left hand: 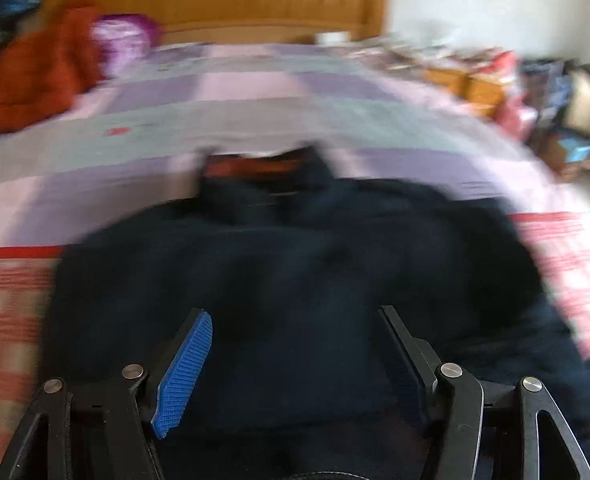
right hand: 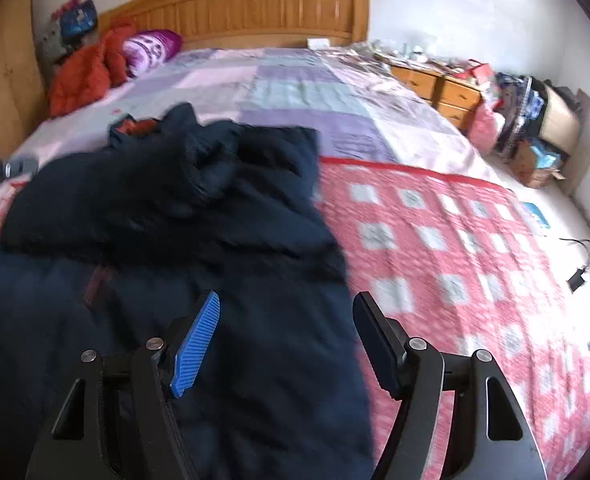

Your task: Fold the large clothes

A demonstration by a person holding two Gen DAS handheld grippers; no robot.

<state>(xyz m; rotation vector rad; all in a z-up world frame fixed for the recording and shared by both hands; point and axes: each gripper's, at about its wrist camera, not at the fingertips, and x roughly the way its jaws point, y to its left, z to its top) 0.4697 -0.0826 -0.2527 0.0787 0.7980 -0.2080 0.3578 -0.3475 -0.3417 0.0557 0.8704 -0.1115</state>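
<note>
Dark navy coat [right hand: 167, 240] spread on quilted bed [right hand: 435, 220], partly folded; left gripper [left hand: 295, 320] and right gripper [right hand: 287, 312] above it, both gaping wide, gripping nothing

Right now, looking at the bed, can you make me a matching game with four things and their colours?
Things:
1. big jacket
2. headboard
3. puffy coat by the pillow
4. checked quilt

Colours:
A. red and white
B. dark navy
C. orange-red
D. light wood

Pairs: 1-B, 2-D, 3-C, 4-A
</note>
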